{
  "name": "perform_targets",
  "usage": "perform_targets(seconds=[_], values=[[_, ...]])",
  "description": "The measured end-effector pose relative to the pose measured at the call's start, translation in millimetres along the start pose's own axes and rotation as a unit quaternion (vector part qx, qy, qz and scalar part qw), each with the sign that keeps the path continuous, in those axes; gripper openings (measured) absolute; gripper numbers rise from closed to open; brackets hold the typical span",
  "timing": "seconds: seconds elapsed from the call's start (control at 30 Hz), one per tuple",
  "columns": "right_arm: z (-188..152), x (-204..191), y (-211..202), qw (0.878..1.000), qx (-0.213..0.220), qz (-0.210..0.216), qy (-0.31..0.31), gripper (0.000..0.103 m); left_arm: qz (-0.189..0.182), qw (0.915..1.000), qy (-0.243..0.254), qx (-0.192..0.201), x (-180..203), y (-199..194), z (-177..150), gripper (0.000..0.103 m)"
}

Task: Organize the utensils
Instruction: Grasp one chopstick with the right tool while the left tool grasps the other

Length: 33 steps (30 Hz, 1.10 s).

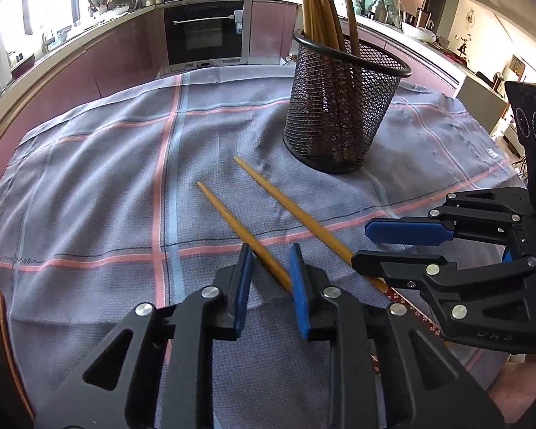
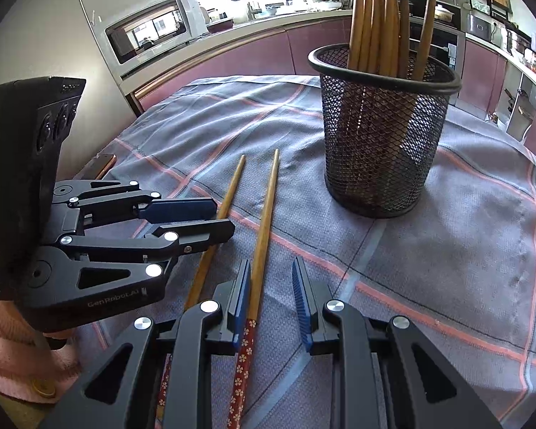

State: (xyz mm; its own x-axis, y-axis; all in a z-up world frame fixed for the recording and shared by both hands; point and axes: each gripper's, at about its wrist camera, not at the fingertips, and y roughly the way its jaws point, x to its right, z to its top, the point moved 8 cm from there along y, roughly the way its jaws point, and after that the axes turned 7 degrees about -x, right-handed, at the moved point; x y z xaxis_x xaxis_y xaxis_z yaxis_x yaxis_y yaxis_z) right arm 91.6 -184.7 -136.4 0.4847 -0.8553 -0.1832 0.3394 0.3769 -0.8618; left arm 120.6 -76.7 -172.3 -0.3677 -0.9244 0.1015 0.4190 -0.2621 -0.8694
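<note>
Two tan wooden chopsticks with red flowered handles lie on the grey checked cloth over the worktop, both on the near side of the black wire-mesh cup that's already stuffed with upright chopsticks. Their long axes run from the handles down by the tools up toward the cup's base, tips well short of it. The left hand-held gripper has its jaws drawn in narrow around the left chopstick, which crosses the gap on a slant; the far end looks pinched, though I can't tell if both pads truly press. The right hand-held gripper sits narrow too, the right chopstick lying against its left pad, the other pad clearly off it. Each tool is nearest its own stick, so I'd guess lifting straight up toward the cup comes next.
</note>
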Motion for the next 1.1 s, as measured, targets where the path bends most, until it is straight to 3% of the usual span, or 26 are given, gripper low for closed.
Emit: perform_targets(seconds=[0.2,0.33,0.4,0.47,0.57,0.87,1.0,1.1], values=[[6.4,-5.5,5.0,1.0,-0.003,-0.002,-0.012,0.023,-0.014,0.9998,-0.012,-0.002,-7.2,-1.4,-2.0,0.015],[9.3,-10.7,12.3,1.0,-0.006,-0.016,-0.026,0.023,-0.009,0.9999,-0.015,-0.003,-10.3,-2.4,-2.9,0.018],[11.2,-12.1,14.1,0.999,-0.005,-0.027,-0.033,0.021,-0.005,0.9999,-0.015,-0.004,-12.1,-2.4,-3.0,0.021],[13.0,-11.3,16.0,0.999,-0.004,-0.039,-0.036,0.011,-0.006,0.9998,-0.016,-0.005,-12.8,-2.1,-3.0,0.021],[14.8,-9.9,18.2,0.999,-0.003,-0.033,-0.026,0.006,-0.011,0.9997,-0.02,-0.005,-13.1,-1.4,-2.0,0.021],[9.1,-2.2,9.0,1.0,0.002,0.001,0.004,0.005,-0.018,0.9994,-0.03,-0.003,-13.6,-4.4,-2.6,0.012],[8.5,0.4,9.6,1.0,-0.003,-0.019,0.001,0.006,0.001,0.9997,-0.021,-0.009,-15.4,-3.8,-4.9,0.024],[10.3,1.8,14.8,0.999,-0.004,-0.046,-0.006,0.01,0.002,0.9998,-0.018,-0.011,-15.1,-3.1,-4.5,0.025]])
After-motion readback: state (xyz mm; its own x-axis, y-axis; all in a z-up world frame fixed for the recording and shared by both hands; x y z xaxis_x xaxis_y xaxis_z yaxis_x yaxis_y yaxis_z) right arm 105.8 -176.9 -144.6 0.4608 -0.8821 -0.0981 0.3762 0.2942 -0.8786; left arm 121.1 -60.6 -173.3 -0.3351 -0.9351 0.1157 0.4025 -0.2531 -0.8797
